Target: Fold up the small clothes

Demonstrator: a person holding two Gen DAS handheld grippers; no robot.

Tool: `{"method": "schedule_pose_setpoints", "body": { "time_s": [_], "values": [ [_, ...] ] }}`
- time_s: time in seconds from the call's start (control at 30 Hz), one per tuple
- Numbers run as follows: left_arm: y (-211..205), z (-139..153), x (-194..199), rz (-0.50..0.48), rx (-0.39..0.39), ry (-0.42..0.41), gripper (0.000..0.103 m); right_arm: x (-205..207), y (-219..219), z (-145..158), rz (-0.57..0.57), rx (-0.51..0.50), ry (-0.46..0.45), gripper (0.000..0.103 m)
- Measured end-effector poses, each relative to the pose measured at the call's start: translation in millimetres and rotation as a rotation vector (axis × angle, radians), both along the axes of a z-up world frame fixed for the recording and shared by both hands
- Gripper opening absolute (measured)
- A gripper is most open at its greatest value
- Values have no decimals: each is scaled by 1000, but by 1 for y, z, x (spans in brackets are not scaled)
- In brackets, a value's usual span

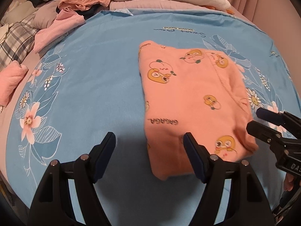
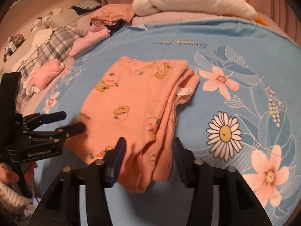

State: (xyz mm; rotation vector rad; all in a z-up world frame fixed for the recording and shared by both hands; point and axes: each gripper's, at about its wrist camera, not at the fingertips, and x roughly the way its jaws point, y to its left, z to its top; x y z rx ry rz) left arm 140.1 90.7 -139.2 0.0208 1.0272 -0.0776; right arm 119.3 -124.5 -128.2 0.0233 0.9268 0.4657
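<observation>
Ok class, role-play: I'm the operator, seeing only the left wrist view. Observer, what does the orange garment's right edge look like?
Observer: The orange garment shows stacked layers along that edge, with a white label poking out.
Operator: Are the right tongs clamping it?
Observer: No. They stand open, and its near fold lies loose between them.
Operator: What holds the left tongs?
Observer: A hand in a white knit cuff grips them.

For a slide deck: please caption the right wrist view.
Right gripper open over folded orange garment on blue floral sheet; left gripper alongside.
</observation>
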Motion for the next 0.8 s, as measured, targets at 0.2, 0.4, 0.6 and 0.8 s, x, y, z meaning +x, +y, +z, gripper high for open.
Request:
{"method": "schedule_pose_setpoints", "body": {
  "time_s": [0.2, 0.4, 0.6, 0.8],
  "values": [
    [-6, 22, -20, 9, 0, -40, 87, -20, -3, 19, -13, -3, -48, 75],
    [-14, 45, -42, 11, 29, -78, 102, -42, -2, 35, 5, -4, -87, 96],
    [-17, 65, -65, 10, 35, -100, 102, -68, 5, 53, 28, -43, -154, 102],
    [-16, 79, -84, 22, 35, -119, 102, -86, 10, 68, 30, -63, -199, 102]
  ]
}}
